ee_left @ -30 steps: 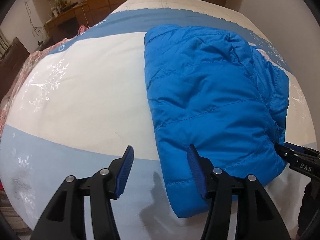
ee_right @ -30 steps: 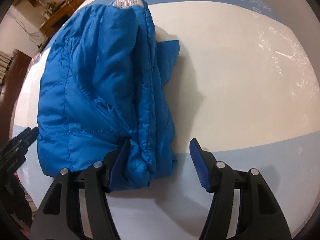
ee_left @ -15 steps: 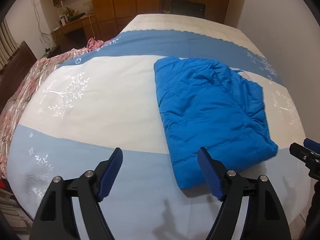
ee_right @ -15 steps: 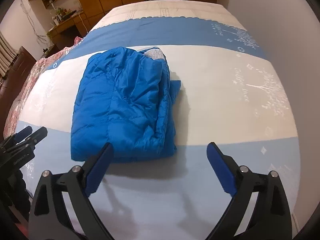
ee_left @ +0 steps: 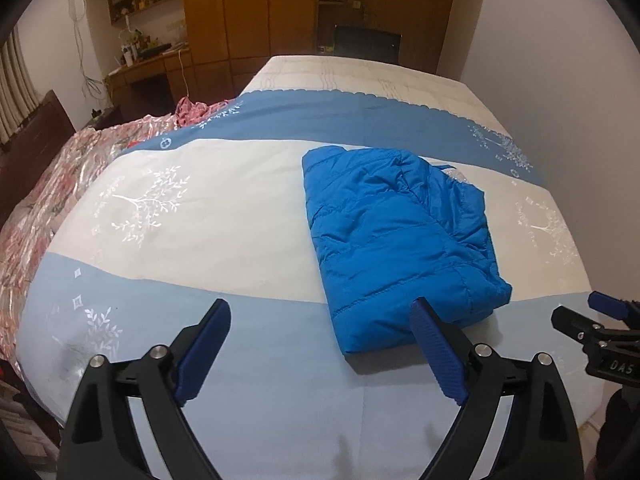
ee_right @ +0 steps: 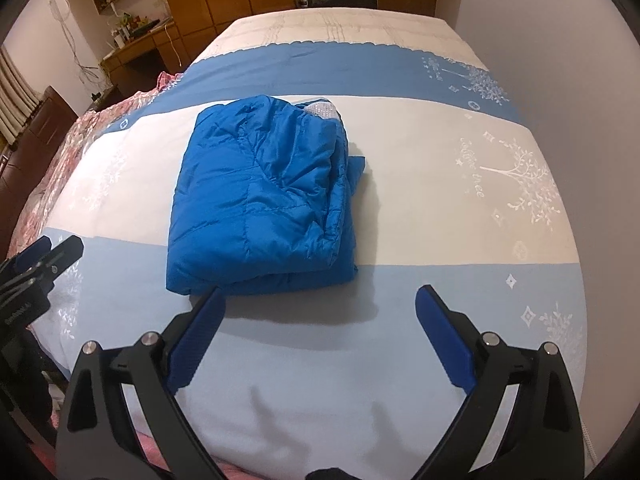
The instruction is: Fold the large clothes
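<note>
— Lifted clear since a second ago, both grippers; then down at the near hem of the bright blue quilted puffer jacket (ee_right: 264,196), now above and back from it.

— And folded?

— Folded into a thick, roughly rectangular bundle; shiny, slippery-looking shell with stitched quilting lines and soft creases; bulkier layered edge along its right side, with a patch of silvery-grey lining (ee_right: 322,110) peeking out at the far corner.

— Lying where?

— Flat on the bed's smooth bedspread in white and blue bands with white tree prints (ee_right: 516,168); mostly on the white band, near hem just over onto the pale blue band; right of centre in the left wrist view, left of centre in the right one.

— Left gripper (ee_left: 320,346)?

— Jaws opening, spread wide; ribbed blue pads on black arms; nothing between them, only pale blue cover beneath; right pad (ee_left: 438,354) overlapping the jacket's near edge in the picture, no contact visible.

— Right gripper (ee_right: 320,338)?

— Spread wide as well, empty; left pad (ee_right: 196,344) seen just before the jacket's near left corner, not pressing on it.

— Off to the side?

— Crumpled pink floral cover (ee_left: 44,196) along the bed's left edge; wooden cabinets (ee_left: 248,8) at the far wall.
</note>
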### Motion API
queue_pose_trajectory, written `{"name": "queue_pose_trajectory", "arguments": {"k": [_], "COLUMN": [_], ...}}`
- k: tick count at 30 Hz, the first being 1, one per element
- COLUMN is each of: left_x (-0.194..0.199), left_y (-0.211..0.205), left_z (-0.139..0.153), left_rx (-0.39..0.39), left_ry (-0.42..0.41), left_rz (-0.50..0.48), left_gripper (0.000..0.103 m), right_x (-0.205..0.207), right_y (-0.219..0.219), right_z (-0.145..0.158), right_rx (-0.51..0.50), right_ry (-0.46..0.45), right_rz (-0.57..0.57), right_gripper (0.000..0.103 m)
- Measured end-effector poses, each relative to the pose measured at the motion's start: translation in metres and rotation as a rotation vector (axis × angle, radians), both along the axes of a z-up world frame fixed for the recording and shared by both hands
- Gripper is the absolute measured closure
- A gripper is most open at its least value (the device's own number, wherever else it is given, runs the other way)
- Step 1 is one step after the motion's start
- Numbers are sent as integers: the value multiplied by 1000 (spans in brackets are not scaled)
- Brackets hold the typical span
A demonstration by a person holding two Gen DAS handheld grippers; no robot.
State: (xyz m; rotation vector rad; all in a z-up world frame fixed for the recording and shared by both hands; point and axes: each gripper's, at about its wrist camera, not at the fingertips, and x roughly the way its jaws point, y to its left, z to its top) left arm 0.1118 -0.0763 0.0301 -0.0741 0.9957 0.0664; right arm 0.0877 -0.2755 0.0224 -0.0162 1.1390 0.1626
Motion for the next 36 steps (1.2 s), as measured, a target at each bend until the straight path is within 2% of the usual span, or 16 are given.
{"name": "queue_pose_trajectory", "arguments": {"k": [13, 36], "left_x": [-15, -20], "left_y": [-1, -4], "left_z": [12, 12], "left_rx": [12, 34], "left_ry": [-6, -1], "left_rz": [-5, -13], "left_gripper": [12, 12], "right_x": [-10, -11], "right_y": [8, 9], "right_z": [7, 1], "right_rx": [-11, -35], "right_ry": [-5, 10], "right_rz": [22, 22], "right_gripper": [8, 8]}}
